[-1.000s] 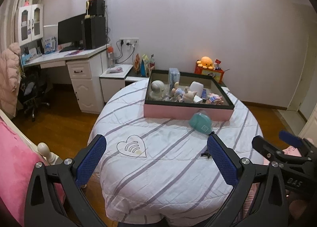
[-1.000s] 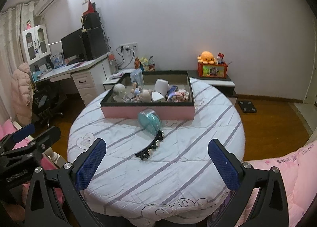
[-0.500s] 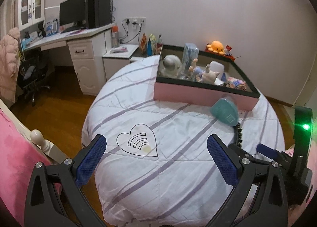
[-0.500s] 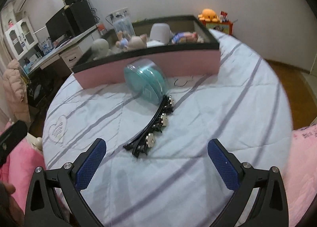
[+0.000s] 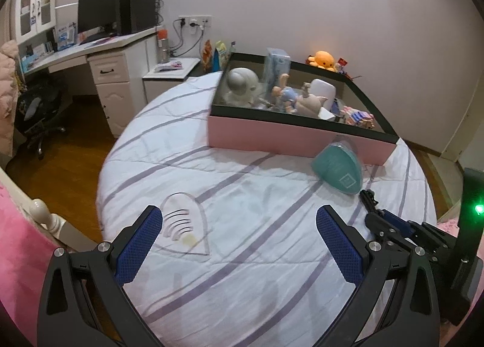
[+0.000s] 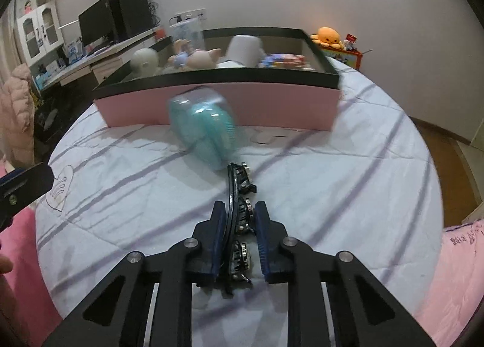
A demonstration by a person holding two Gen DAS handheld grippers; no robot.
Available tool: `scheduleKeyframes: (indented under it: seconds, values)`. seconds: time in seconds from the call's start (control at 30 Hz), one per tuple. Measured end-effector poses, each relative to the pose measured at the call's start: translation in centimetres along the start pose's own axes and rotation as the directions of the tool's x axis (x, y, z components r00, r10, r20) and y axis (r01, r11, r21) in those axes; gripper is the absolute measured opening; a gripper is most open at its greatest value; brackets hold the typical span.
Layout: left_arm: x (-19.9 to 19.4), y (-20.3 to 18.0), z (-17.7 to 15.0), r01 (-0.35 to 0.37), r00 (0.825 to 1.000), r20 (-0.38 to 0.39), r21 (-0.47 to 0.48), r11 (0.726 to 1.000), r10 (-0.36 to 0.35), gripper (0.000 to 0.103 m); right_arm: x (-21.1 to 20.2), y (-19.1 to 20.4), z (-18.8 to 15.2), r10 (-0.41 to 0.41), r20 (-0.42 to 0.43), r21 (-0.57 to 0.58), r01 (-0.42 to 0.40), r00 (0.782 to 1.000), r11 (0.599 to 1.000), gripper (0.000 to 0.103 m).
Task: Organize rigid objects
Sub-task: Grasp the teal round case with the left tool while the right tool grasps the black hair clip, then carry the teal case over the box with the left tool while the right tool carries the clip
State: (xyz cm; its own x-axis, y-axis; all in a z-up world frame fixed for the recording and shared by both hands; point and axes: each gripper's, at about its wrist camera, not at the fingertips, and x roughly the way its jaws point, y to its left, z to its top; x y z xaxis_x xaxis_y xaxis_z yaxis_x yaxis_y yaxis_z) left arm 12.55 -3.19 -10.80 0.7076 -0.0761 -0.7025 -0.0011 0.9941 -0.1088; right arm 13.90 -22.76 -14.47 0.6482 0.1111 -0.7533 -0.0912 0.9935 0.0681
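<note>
A black jewelled headband (image 6: 239, 192) lies on the round white striped bed (image 6: 332, 183). My right gripper (image 6: 240, 214) is shut on the headband, its blue pads (image 6: 218, 226) pressed on both sides; the headband's tip also shows in the left wrist view (image 5: 367, 198). A teal item in clear packaging (image 6: 205, 132) (image 5: 338, 170) leans on the pink box (image 6: 272, 105) (image 5: 287, 138), just beyond the headband. My left gripper (image 5: 242, 244) is open and empty above the bed's near side, left of the right gripper (image 5: 393, 226).
The pink box with a black rim holds several toys, a white cup (image 5: 322, 93) and a figurine (image 5: 242, 83). A desk with a monitor (image 5: 96, 14) stands at the back left. An orange plush (image 5: 323, 59) sits behind the box. Pink bedding (image 6: 453, 271) borders the bed.
My right gripper moved down and forward onto the headband and shut on it. My left gripper moved slightly closer to the bed and stayed open.
</note>
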Motion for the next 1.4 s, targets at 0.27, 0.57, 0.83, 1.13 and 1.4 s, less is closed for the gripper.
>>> scheduleKeyframes:
  seconds: [0.27, 0.57, 0.83, 1.13, 1.4]
  values:
    - [1.9, -3.5, 1.2, 0.044, 0.999, -0.012, 0.021, 0.999, -0.044, 0.103, -0.1, -1.8, 0.3, 0.012, 0.013, 0.0, -0.012, 1.0, 1.0, 0.02]
    - [5.8, -7.4, 2.5, 0.086, 0.994, -0.073, 0.005, 0.996, -0.085, 0.103, 0.3, -3.8, 1.0, 0.008, 0.022, -0.002, -0.008, 1.0, 1.0, 0.02]
    - [9.0, -9.3, 3.1, 0.088, 0.992, -0.093, -0.013, 0.996, -0.089, 0.103, 1.1, -4.8, 1.5, 0.029, 0.026, 0.001, -0.029, 0.999, 1.0, 0.02]
    - [10.7, -8.7, 2.9, 0.188, 0.976, -0.111, -0.031, 0.982, -0.19, 0.073, 1.3, -4.9, 1.8, 0.056, 0.027, 0.014, -0.057, 0.998, 0.998, 0.02]
    - [8.9, -6.7, 2.6, 0.19, 0.976, -0.101, -0.031, 0.981, -0.192, 0.073, 0.4, -4.1, 1.9, 0.109, 0.028, 0.02, -0.109, 0.994, 0.994, 0.02]
